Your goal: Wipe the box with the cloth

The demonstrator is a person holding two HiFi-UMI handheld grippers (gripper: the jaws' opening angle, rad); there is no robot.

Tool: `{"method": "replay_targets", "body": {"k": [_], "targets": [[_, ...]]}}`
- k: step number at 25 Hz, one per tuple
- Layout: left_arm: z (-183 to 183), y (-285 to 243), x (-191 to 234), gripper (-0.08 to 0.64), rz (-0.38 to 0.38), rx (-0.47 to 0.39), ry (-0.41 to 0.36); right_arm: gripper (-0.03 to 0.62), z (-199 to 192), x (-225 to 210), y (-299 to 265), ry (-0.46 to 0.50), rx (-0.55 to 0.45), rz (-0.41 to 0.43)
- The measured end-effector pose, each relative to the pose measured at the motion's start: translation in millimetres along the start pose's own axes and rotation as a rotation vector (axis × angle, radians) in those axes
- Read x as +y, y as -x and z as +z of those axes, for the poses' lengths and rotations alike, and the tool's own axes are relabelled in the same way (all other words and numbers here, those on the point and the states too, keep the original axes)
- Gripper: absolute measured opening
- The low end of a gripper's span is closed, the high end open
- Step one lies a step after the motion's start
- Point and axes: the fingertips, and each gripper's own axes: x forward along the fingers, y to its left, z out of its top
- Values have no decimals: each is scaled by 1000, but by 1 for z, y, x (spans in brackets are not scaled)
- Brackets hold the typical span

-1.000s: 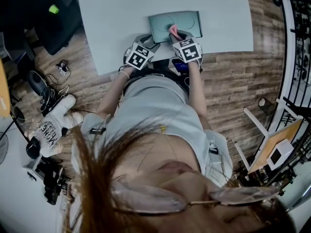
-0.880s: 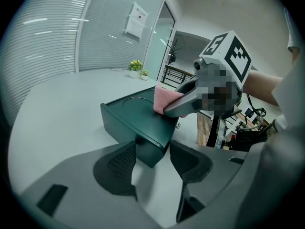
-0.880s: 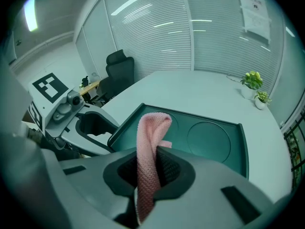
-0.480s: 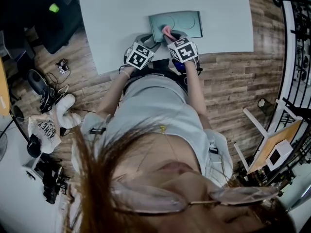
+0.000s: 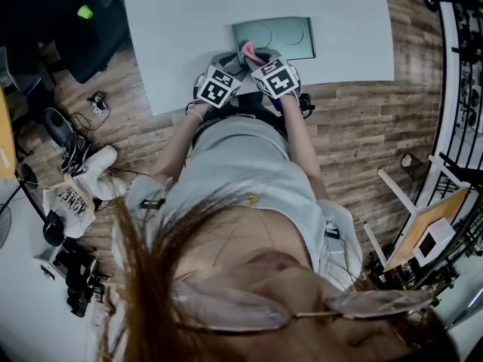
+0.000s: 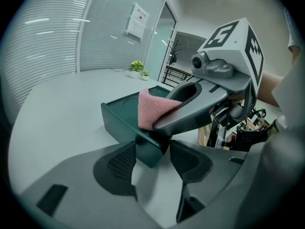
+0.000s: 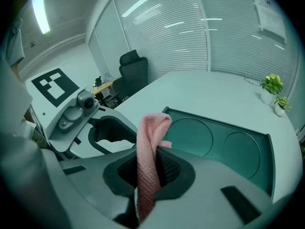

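A dark green box (image 5: 281,36) with two round recesses in its top lies at the near edge of the pale table (image 5: 181,21). My left gripper (image 5: 230,62) sits at the box's near left corner, and in the left gripper view (image 6: 152,159) that corner (image 6: 143,147) is held between the jaws. My right gripper (image 5: 255,56) is shut on a pink knitted cloth (image 5: 248,50). The cloth (image 7: 150,142) hangs folded from the jaws over the box's near left edge (image 7: 224,137), just beside the left gripper. In the left gripper view the cloth (image 6: 152,108) rests on the box rim.
The table's near edge runs just below both grippers, with wood floor beyond. Bags and cables (image 5: 72,149) lie on the floor at left, and a metal rack (image 5: 460,89) stands at right. Small potted plants (image 7: 274,92) and an office chair (image 7: 133,67) stand past the table.
My right gripper has slid left along the box's near edge with the cloth, closing on the left gripper. The left gripper and the box have stayed put.
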Motion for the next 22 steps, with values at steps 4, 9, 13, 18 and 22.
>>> {"method": "replay_targets", "body": {"k": [4, 9, 13, 18, 22], "targets": [[-1, 1, 1, 224, -1, 7, 12, 38, 4, 8, -6, 16, 1, 24], [0, -1, 2, 224, 6, -6, 15, 39, 7, 11, -9, 27, -3, 41], [2, 1, 1, 224, 7, -6, 31, 40, 5, 6, -3, 91, -34, 60], [13, 17, 11, 222, 37, -33, 52, 40, 8, -24, 16, 174, -66, -34], [31, 23, 10, 221, 35, -96, 66, 40, 9, -47, 35, 173, -132, -51]]}}
